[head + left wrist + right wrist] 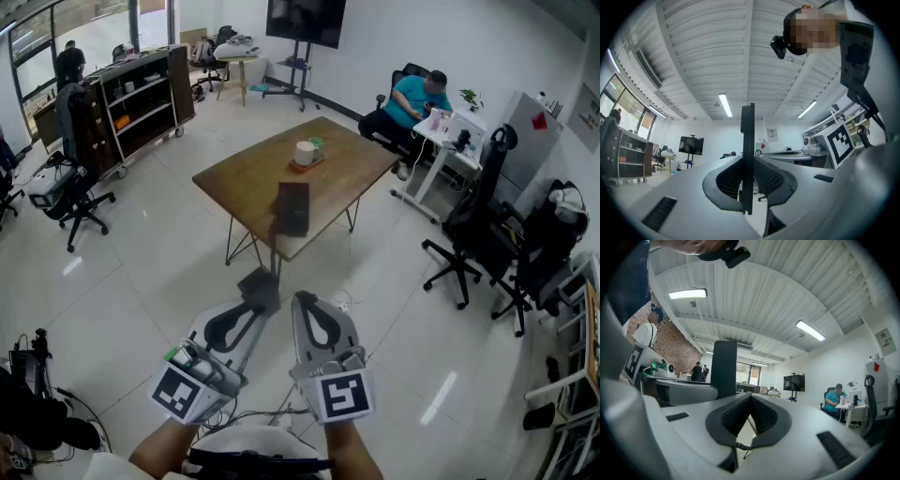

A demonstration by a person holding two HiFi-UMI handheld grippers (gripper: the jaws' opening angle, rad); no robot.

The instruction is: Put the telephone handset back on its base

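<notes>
Handset [747,140]: thin, flat black slab, upright and edge-on, clamped between the pads of the left gripper [260,302], held in the air well short of the tabletop [244,173]. Black base [292,208] lies near the tabletop's near edge; a mug [306,152] stands farther back. Right gripper [306,300]: jaws closed together, empty. Open tiled floor [169,272] lies between the grippers and the tabletop

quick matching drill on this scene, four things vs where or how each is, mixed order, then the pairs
1 white mug
2 thin black slab
3 right claw
4 person in teal shirt

a shut, empty
b seated at the white desk
c on the wooden table
d clamped in the left claw

Pairs: 1-c, 2-d, 3-a, 4-b
</notes>
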